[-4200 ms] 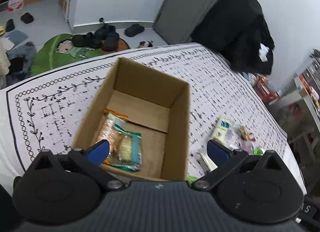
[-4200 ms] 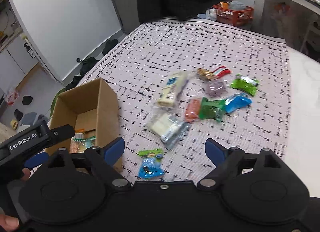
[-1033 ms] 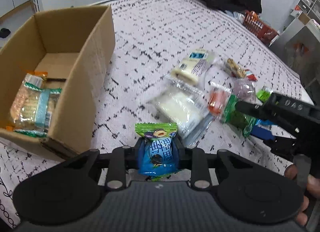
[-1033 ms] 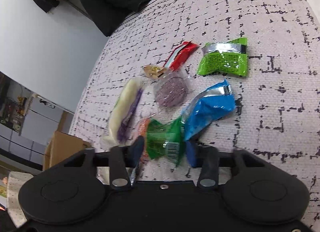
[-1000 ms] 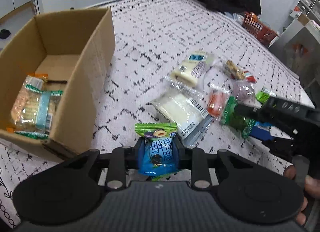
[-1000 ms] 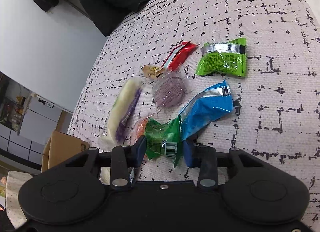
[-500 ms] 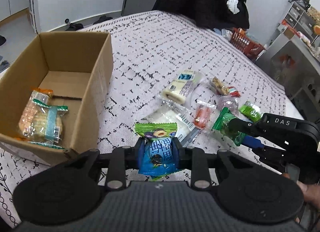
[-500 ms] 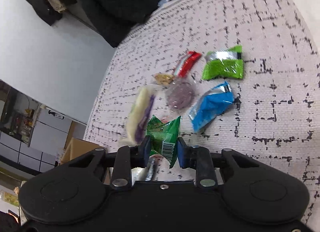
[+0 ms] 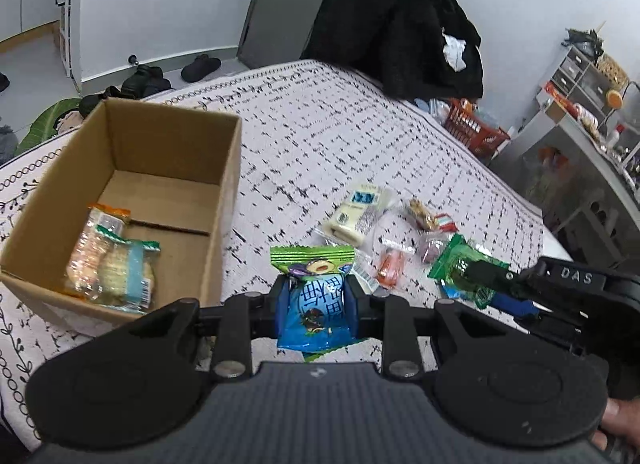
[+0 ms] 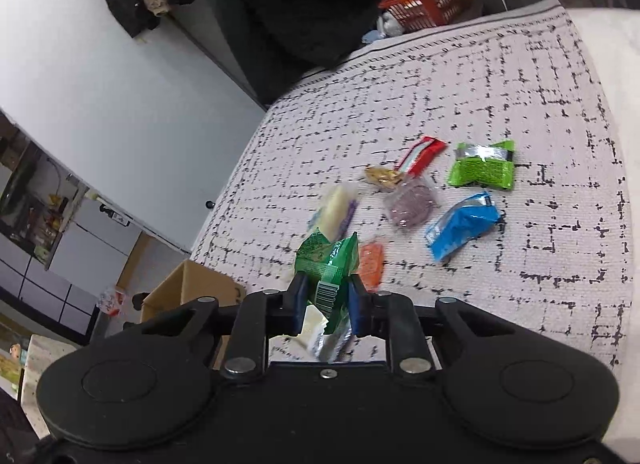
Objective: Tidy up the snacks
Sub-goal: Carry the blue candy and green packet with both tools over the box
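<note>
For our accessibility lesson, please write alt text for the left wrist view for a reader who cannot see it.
The left gripper is shut on a blue-and-green snack packet above a patterned cloth. A cardboard box holding two wrapped snacks sits to the left. To the right, the right gripper holds a green packet near more loose snacks.

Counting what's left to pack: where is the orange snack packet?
In the right wrist view the orange snack packet lies on the patterned cloth, just right of the green packet.

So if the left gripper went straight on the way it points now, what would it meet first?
Probably the tablecloth near the white snack pack, right of the cardboard box. The left gripper, shut on the blue-green packet, points there; depth is unclear.
</note>
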A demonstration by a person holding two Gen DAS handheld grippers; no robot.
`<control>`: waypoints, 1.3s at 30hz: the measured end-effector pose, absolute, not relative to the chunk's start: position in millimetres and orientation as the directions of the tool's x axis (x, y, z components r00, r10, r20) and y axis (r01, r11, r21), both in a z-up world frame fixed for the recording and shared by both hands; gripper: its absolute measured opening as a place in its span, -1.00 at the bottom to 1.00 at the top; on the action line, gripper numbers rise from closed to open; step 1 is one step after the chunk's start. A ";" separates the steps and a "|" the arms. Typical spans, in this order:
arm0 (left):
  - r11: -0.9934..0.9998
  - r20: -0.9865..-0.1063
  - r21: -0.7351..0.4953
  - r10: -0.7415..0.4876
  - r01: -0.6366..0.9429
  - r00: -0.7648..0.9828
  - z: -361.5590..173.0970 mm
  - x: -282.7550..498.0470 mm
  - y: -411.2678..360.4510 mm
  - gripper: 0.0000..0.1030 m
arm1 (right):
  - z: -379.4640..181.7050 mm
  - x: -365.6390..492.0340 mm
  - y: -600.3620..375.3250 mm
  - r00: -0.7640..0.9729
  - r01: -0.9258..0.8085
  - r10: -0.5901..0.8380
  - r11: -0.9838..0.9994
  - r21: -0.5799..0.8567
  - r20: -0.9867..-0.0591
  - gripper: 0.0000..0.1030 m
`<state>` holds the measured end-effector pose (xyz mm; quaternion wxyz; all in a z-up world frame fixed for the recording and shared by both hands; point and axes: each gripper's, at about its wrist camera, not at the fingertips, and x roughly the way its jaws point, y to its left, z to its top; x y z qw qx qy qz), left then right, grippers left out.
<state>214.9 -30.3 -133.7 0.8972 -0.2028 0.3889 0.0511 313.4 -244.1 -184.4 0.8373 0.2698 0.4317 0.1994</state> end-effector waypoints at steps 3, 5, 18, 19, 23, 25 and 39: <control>0.905 -0.707 -0.340 -0.067 -0.255 0.704 -127.4 210.4 -22.8 -0.46 | -175.7 308.6 -236.0 0.550 -0.120 0.567 0.780 0.614 -0.613 -0.62; 0.900 -0.702 -0.351 -0.071 -0.257 0.708 -123.9 208.1 -19.1 -0.46 | -168.6 305.0 -229.6 0.555 -0.136 0.567 0.784 0.606 -0.609 -0.63; 0.867 -0.685 -0.416 -0.102 -0.273 0.722 -112.1 195.4 11.8 -0.46 | -142.1 288.1 -192.2 0.563 -0.176 0.559 0.801 0.572 -0.609 -0.64; 0.865 -0.685 -0.418 -0.099 -0.277 0.722 -111.7 195.3 14.5 -0.46 | -142.5 287.3 -188.8 0.562 -0.177 0.559 0.801 0.572 -0.610 -0.64; 0.851 -0.699 -0.424 -0.090 -0.310 0.710 -116.5 195.4 26.2 -0.46 | -140.2 282.1 -174.7 0.559 -0.189 0.562 0.802 0.566 -0.610 -0.64; 0.843 -0.702 -0.429 -0.087 -0.324 0.707 -117.6 194.0 32.6 -0.46 | -138.0 280.2 -167.8 0.558 -0.198 0.565 0.802 0.563 -0.608 -0.64; 0.807 -0.716 -0.438 -0.047 -0.396 0.696 -121.4 191.7 64.5 -0.46 | -125.9 277.1 -109.2 0.525 -0.263 0.592 0.796 0.545 -0.611 -0.63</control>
